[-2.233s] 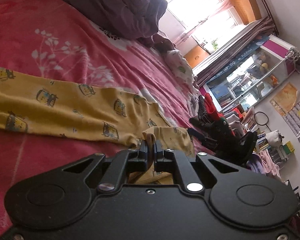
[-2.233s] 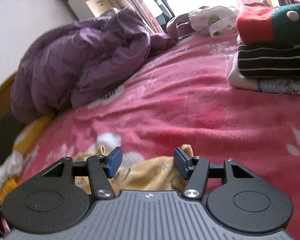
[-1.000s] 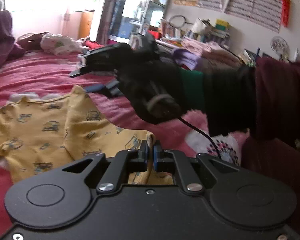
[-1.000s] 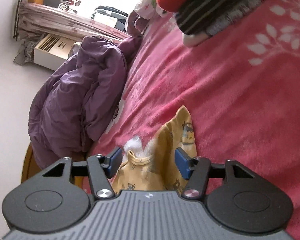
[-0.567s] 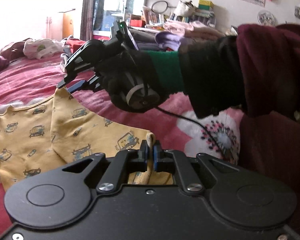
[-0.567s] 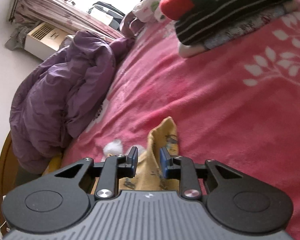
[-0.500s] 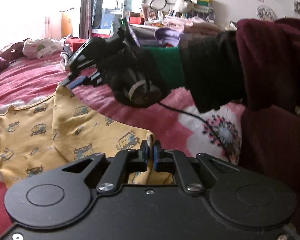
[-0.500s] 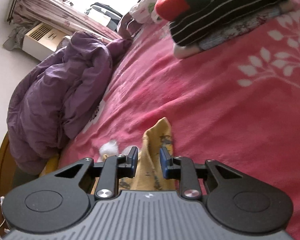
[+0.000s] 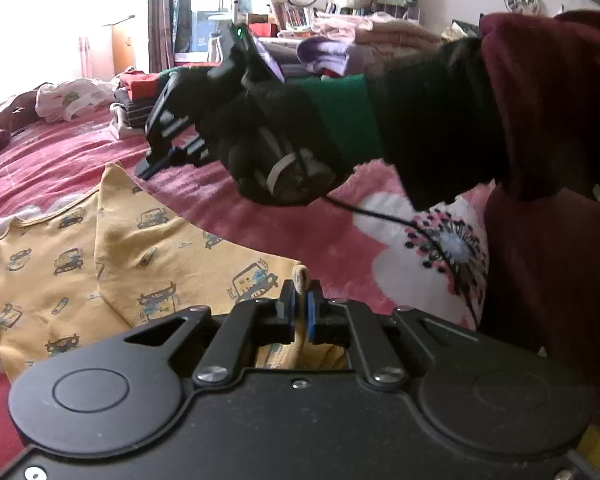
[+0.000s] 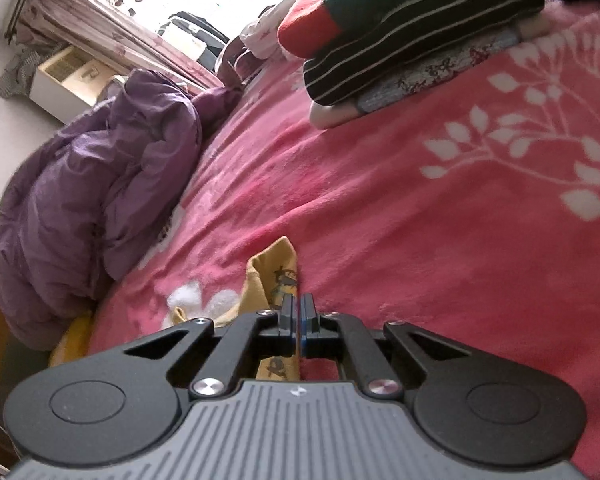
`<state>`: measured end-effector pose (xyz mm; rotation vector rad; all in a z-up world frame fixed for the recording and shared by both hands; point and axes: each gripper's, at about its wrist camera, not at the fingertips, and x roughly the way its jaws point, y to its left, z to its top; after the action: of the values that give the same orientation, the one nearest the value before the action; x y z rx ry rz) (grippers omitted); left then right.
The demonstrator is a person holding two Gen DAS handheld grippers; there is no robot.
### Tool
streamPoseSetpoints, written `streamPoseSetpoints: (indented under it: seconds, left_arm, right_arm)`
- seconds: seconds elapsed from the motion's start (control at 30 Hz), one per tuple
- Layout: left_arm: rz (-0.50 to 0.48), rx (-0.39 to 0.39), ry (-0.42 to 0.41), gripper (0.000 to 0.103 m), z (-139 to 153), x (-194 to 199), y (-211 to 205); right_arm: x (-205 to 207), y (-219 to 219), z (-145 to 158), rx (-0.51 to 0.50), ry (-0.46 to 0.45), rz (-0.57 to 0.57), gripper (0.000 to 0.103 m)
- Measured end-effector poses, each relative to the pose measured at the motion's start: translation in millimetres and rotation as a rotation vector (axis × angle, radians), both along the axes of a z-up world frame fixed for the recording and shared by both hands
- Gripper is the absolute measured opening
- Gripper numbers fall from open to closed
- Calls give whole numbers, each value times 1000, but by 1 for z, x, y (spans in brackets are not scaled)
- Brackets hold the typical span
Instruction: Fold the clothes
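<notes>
Garment: our yellow printed shirt (image 9: 112,248) lies spread on the pink bed blanket (image 10: 420,232), one side doubled over.
Left tongs (image 9: 299,298): we have them clamped on a bunched edge of the shirt at its near side.
Right tongs (image 10: 298,312): their jaws have just been closing, and now we pinch a raised corner of the shirt between them.
Right hand (image 9: 276,152): gloved, above the blanket.
Nearby: a folded stack (image 10: 412,32) and a purple quilt (image 10: 92,192).
</notes>
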<state>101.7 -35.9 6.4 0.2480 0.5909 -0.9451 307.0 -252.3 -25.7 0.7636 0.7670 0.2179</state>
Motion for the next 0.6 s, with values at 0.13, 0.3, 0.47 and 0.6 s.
streamPoseSetpoints:
  seconds: [0.13,0.3,0.47,0.6]
  left_arm:
    - [-11,44,-6,3,-7,1,-5]
    - [-37,113,-42,3,-13,-3,-15]
    - [-111,163,-39,40,-20,-11,-21]
    - [-131,147,-20,41,-13,-18,-7]
  right_arm:
    - [-17,2,11,-13,-49,44,8]
    - [-59,4,19,-8,-73,124,13]
    - [-112,4,24,17,-113,148,23]
    - [-154,11,29,-41,-178,182,23]
